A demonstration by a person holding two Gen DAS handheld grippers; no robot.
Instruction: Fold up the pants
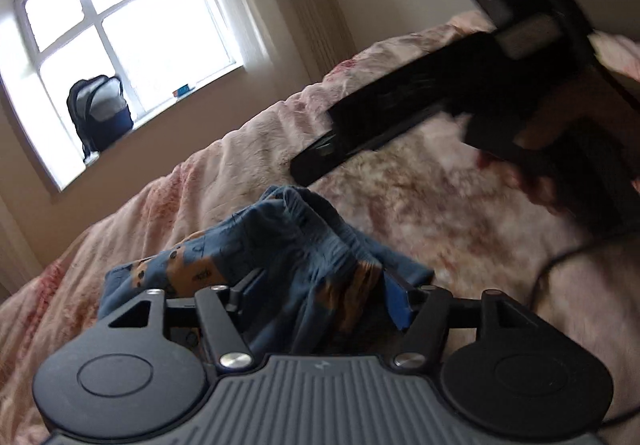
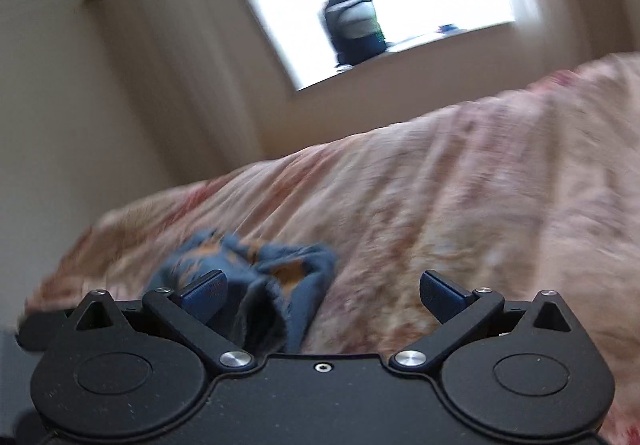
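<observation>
Pants (image 1: 280, 257) lay bunched on bed (image 1: 400, 185), blue printed cloth heaped, no flat fold visible. Your left claw (image 1: 320, 297) stood parted, cloth between jaws, pads not pressing. Your right claw (image 2: 322, 291) gaped wide, pants (image 2: 248, 265) beside its left finger, nothing gripped. Judged: fold either barely begun or just dropped; smoothing and remaining folds were still yours to do.
</observation>
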